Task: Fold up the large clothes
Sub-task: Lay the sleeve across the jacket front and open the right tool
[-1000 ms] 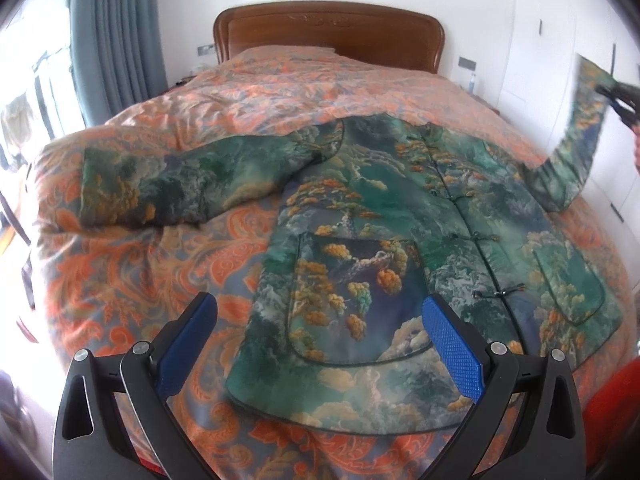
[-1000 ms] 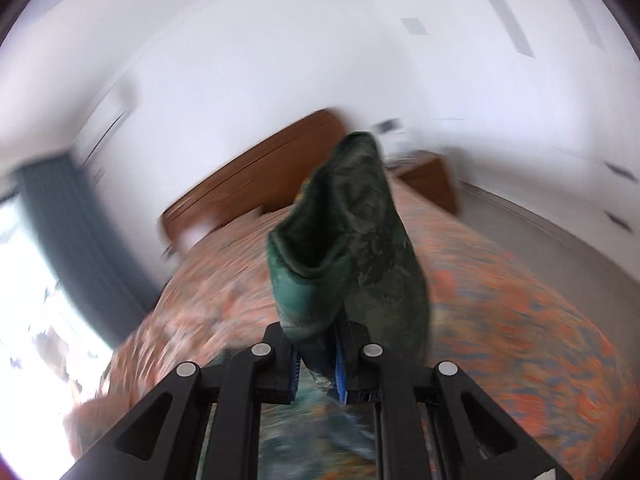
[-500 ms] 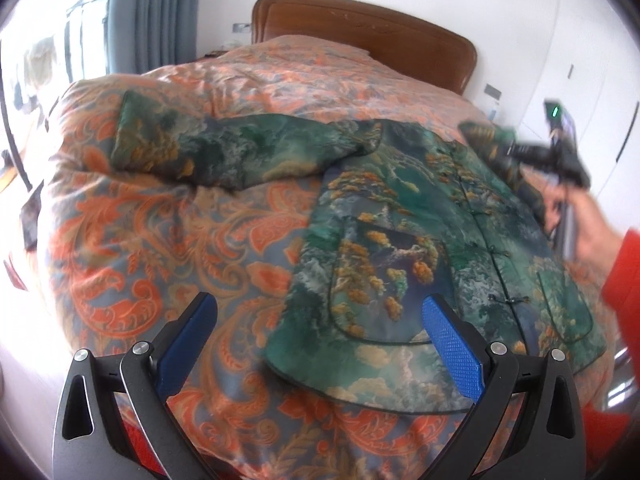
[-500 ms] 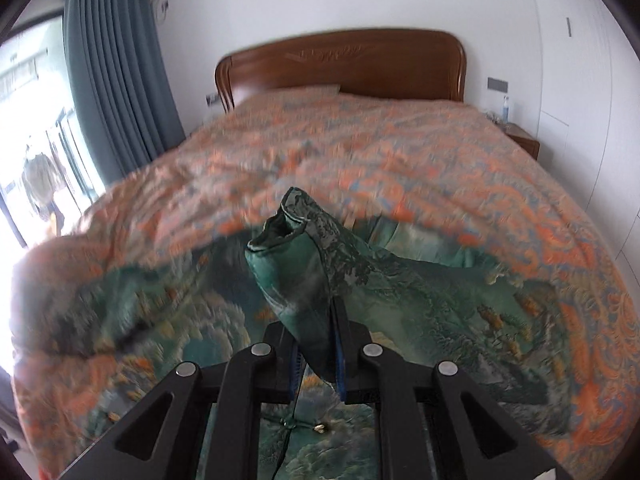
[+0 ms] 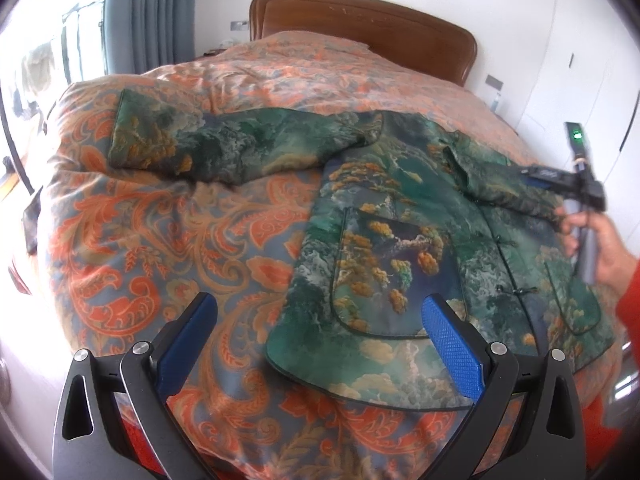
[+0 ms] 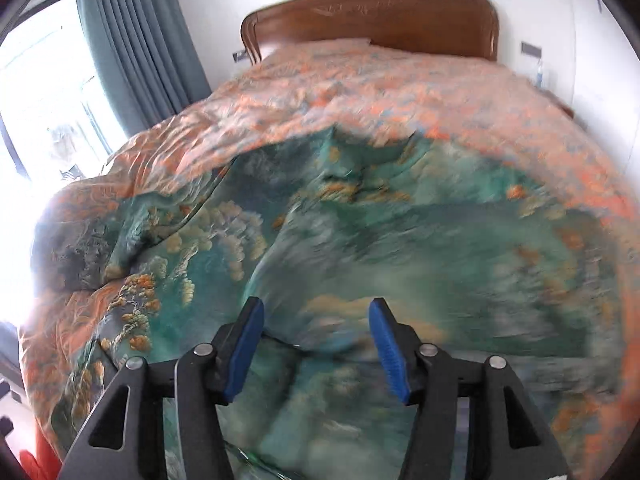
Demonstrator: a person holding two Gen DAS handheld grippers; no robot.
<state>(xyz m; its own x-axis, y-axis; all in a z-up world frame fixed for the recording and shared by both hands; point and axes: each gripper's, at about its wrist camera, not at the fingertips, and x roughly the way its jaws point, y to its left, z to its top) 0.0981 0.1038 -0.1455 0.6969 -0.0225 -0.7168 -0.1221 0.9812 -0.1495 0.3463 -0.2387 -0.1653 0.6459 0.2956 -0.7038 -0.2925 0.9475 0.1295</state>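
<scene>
Since a second ago the right gripper (image 6: pixel 316 344) has carried the near sleeve (image 5: pixel 500 188) down across the green landscape-print padded jacket (image 5: pixel 384 264) and its jaws have just been opening, nothing pinched between them now. Left gripper (image 5: pixel 320 348) hovers spread wide, empty. Lying buttoned on the orange paisley quilt (image 5: pixel 160 240), the jacket looks thick, soft and slightly slippery; the far sleeve's cuff (image 5: pixel 124 136) seems the best hold.

Left gripper (image 5: pixel 320 344) wide open; right gripper (image 6: pixel 316 344) just opening, jaws empty.
</scene>
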